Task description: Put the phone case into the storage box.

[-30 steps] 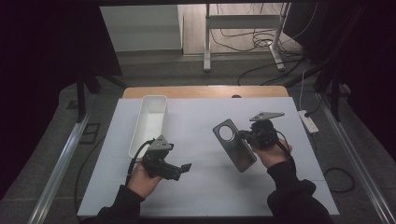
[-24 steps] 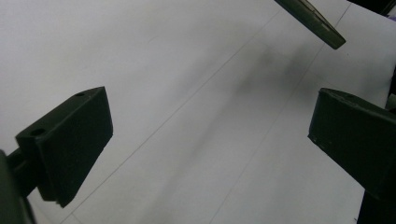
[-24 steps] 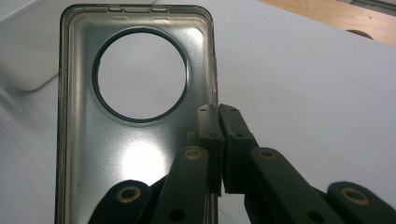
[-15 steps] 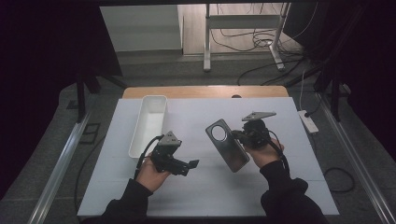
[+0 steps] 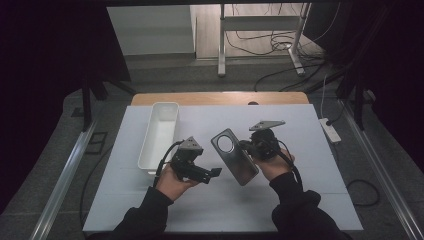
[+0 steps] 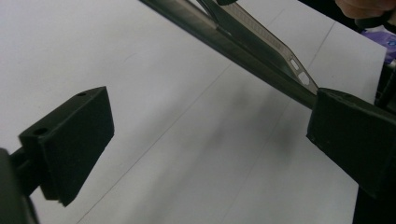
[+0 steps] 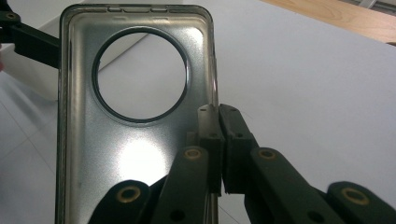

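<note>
Black-jawed right gripper (image 7: 218,149): jaws clamped on side wall of smoky translucent phone case (image 5: 234,156), held above white table (image 5: 310,150) centre. Left gripper (image 5: 216,172), at case's 9 o'clock: jaws apart, straddling its edge. Advice: seat pads squarely before closing. White bin (image 5: 160,135): 11 o'clock.
</note>
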`<act>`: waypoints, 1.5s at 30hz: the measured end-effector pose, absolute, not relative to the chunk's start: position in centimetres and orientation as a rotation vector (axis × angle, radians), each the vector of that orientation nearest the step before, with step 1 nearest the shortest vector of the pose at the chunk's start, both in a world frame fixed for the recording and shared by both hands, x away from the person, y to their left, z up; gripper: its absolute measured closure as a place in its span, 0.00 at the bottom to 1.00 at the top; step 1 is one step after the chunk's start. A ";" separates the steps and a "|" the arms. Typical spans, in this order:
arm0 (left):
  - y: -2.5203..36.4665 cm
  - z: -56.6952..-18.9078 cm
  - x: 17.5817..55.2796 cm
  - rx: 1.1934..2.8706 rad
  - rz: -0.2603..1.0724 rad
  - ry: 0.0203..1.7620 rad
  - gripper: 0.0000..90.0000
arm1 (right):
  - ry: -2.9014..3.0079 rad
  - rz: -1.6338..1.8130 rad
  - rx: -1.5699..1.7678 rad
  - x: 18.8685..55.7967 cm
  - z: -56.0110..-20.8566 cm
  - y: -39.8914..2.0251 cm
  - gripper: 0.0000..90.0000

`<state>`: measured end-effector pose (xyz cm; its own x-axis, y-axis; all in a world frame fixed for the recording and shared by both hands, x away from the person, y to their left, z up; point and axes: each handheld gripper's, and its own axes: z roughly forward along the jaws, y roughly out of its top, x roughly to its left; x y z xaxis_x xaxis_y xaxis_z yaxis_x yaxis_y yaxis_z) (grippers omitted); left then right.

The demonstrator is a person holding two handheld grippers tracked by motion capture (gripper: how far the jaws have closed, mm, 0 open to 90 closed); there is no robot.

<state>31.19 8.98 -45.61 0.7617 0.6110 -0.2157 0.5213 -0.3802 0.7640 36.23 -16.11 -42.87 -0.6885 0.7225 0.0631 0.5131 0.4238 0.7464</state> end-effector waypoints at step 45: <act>9.9 -46.1 32.3 1.976 -0.084 0.920 0.89 | 2.457 1.179 1.005 35.3 -43.6 -15.0 0.79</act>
